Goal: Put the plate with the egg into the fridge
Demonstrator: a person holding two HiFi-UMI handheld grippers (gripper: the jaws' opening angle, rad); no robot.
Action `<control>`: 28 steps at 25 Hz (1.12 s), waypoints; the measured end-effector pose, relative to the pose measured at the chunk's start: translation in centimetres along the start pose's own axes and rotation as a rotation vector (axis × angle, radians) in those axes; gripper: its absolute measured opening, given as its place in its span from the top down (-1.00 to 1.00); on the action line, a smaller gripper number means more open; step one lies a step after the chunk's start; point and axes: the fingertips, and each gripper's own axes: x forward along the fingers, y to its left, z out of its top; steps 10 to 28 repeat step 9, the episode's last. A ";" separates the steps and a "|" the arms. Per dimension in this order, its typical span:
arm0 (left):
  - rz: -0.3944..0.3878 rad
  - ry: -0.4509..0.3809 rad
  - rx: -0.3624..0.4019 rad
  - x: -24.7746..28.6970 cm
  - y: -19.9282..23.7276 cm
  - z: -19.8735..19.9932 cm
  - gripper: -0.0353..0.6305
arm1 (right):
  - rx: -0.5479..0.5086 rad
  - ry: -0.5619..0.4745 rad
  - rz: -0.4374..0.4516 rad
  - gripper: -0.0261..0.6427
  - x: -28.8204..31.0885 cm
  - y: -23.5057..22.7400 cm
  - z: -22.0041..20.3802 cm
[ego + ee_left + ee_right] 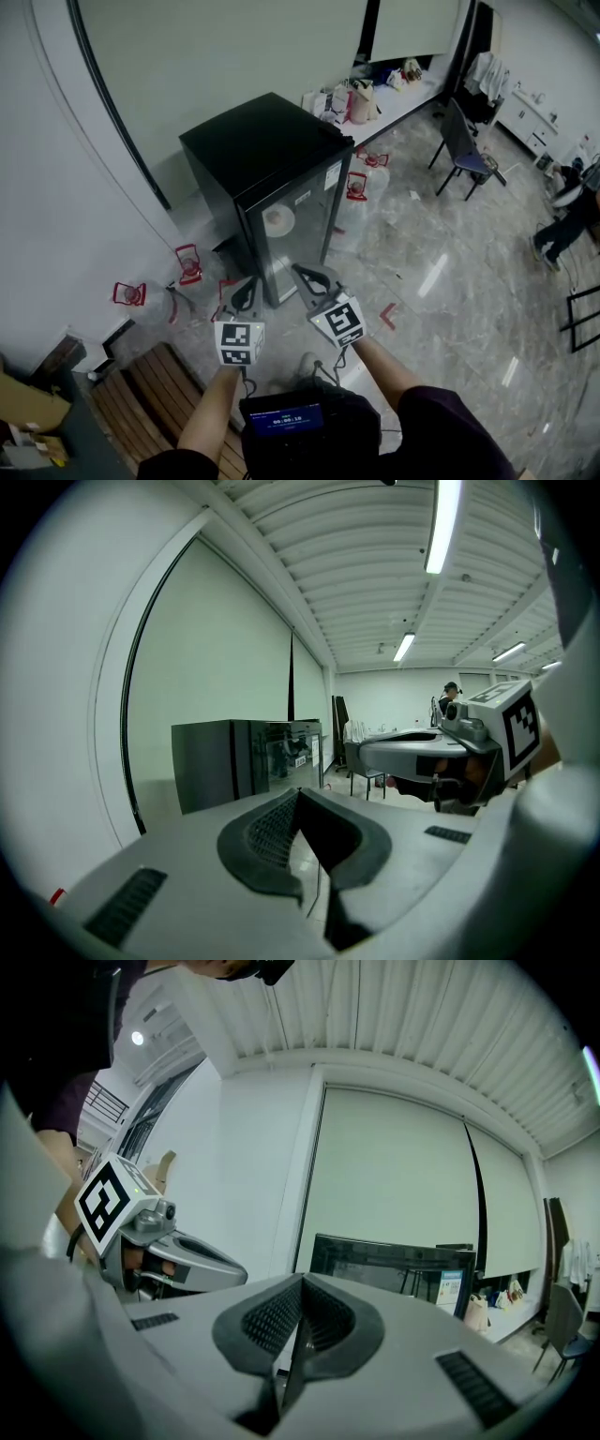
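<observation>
A black mini fridge [267,173] with a glass door stands on the floor ahead, its door closed. Through the glass I see a round pale plate [278,220] on a shelf; whether an egg lies on it I cannot tell. My left gripper [246,291] and right gripper [312,279] hang side by side just in front of the door, both shut and holding nothing. In the left gripper view the shut gripper [300,794] points past the fridge [248,761], with the right gripper [469,747] beside it. The right gripper view shows its shut gripper [302,1283] before the fridge [394,1265].
Clear jugs with red handles [187,264] [356,186] stand on the floor around the fridge. A wooden bench [150,394] is at lower left. A chair [464,150], a counter with bags [366,98] and a person [567,216] are farther right.
</observation>
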 end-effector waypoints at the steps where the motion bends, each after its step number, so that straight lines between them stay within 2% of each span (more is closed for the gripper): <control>1: 0.004 0.001 0.000 0.6 0.3 0.1 0.87 | 0.005 0.006 0.005 0.90 0.3 -0.4 -0.1; 9: 0.021 0.022 0.025 4.6 0.4 0.7 0.87 | 0.027 0.023 0.027 0.90 2.0 -3.8 -1.1; 28: 0.021 0.022 0.025 4.6 0.4 0.7 0.87 | 0.027 0.023 0.027 0.90 2.0 -3.8 -1.1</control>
